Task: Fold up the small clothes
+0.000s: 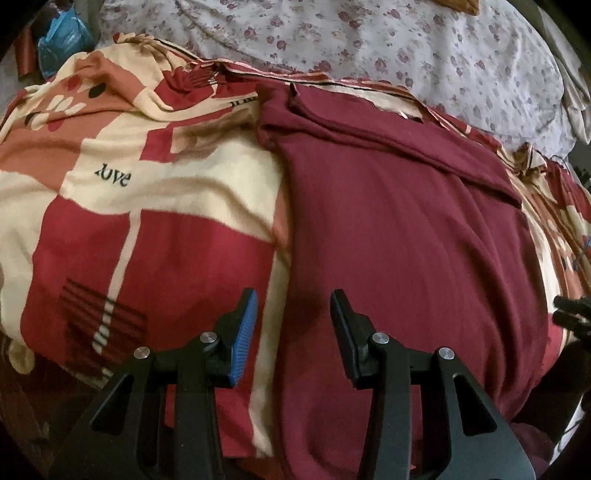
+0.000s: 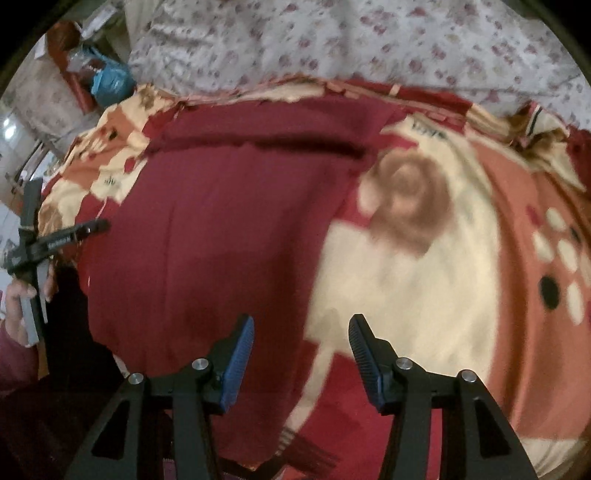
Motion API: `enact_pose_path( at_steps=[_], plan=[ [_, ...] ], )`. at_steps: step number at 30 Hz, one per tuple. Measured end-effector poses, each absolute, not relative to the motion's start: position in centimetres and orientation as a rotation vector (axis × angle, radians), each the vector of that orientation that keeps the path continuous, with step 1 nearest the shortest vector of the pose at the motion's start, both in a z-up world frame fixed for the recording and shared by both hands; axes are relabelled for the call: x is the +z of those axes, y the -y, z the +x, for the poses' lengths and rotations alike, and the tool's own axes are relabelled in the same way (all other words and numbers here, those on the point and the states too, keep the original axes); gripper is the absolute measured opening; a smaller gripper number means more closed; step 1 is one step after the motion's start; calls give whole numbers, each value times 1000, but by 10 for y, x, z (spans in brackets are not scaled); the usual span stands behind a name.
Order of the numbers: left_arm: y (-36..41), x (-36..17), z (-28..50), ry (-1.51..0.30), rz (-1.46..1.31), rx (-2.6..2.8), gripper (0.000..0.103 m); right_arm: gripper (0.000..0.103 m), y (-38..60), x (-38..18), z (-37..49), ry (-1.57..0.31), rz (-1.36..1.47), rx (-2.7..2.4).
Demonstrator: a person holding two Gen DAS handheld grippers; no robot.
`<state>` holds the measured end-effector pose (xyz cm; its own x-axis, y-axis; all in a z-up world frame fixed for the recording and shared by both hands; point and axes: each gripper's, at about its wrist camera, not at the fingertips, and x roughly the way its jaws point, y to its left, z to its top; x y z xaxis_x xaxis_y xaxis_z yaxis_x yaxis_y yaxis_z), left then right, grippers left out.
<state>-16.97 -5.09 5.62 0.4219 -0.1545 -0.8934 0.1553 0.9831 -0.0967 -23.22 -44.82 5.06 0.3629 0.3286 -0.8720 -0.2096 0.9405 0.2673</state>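
A bed is filling both views, its far part lying under a pale floral sheet (image 1: 424,48). Nearer, a patterned bedspread (image 1: 155,192) in red, cream and salmon blocks is covering the mattress; the word "love" is showing on one cream block, and in the right wrist view a brown rose motif (image 2: 406,203) is sitting on another.

A maroon garment (image 1: 406,229) is lying spread flat on the bedspread, its far edge turned over in a fold that is running across its width. In the left wrist view it is taking up the centre and right; in the right wrist view (image 2: 221,221) it is occupying the centre and left.

The left gripper (image 1: 293,306) is hanging over the garment's left edge, its fingers (image 1: 242,332) standing apart with only fabric beneath and nothing between them. The right gripper (image 2: 301,332) is hovering over the garment's right edge where it is meeting the cream block, fingers (image 2: 238,358) likewise released and gripping nothing.

At the left edge of the right wrist view, a hand (image 2: 16,306) in a maroon sleeve is holding the left gripper's handle. Far left, beyond the bed, a blue plastic bag (image 1: 64,35) is sitting among blurred clutter.
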Motion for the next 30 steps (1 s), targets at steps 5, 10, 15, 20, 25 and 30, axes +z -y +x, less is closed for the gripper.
enact_pose_path(
  at_steps=[5,10,15,20,25,30],
  plan=[
    [49,55,-189,-1137,3,-224,40,51,442,34,-248,-1188,133,379],
    [34,40,-213,-1226,-58,-262,40,60,448,24,-268,-1225,160,402],
    [30,27,-235,-1289,-48,-277,40,63,453,14,-281,-1236,229,446],
    [34,18,-252,-1348,-54,-320,40,63,443,12,-287,-1249,280,529],
    [40,9,-264,-1372,-40,-354,40,63,430,5,-292,-1266,287,582],
    [40,8,-266,-1365,-53,-366,40,60,426,11,-297,-1255,255,628]
  ],
)
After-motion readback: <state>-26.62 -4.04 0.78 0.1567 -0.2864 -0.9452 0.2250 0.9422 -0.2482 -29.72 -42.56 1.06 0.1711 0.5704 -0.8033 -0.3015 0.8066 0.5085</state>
